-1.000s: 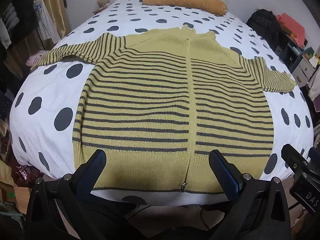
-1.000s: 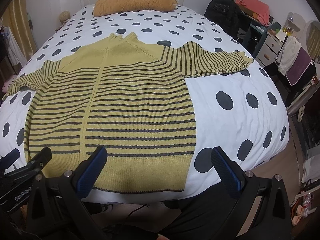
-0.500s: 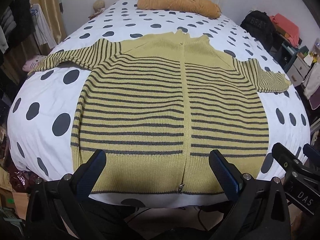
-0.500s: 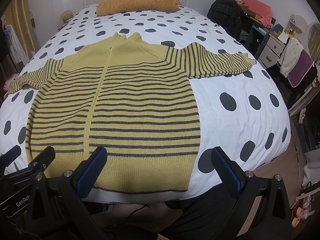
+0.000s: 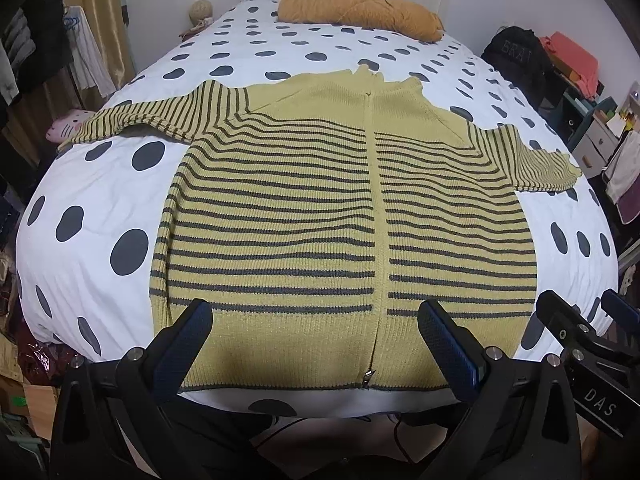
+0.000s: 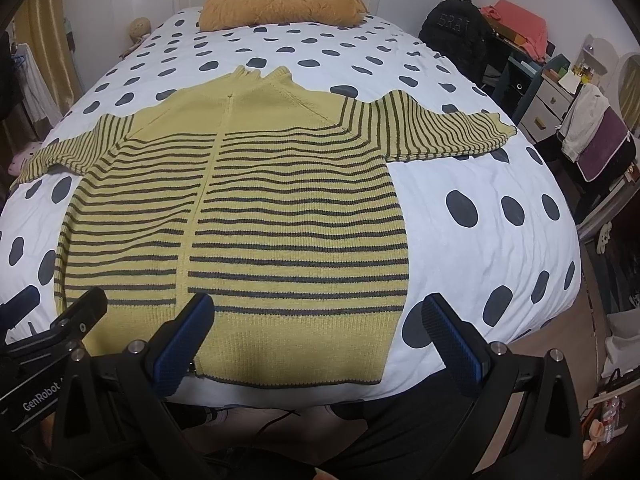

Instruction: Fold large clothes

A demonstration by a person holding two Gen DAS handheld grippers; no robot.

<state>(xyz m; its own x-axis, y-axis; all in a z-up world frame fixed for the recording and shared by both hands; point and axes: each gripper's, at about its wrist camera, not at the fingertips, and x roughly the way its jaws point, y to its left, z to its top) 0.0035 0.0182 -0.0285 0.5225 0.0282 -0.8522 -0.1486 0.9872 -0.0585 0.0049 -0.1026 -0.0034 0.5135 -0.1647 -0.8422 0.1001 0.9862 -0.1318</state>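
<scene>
Polka-dot bed holds flat striped cardigan.

Both grippers nearer the cardigan.

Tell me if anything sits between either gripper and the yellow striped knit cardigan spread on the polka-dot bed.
Nothing visible does. The left gripper and right gripper are both open over the hem of the yellow striped knit cardigan, whose top is bare. The mustard pillow lies far off by the headboard.
</scene>
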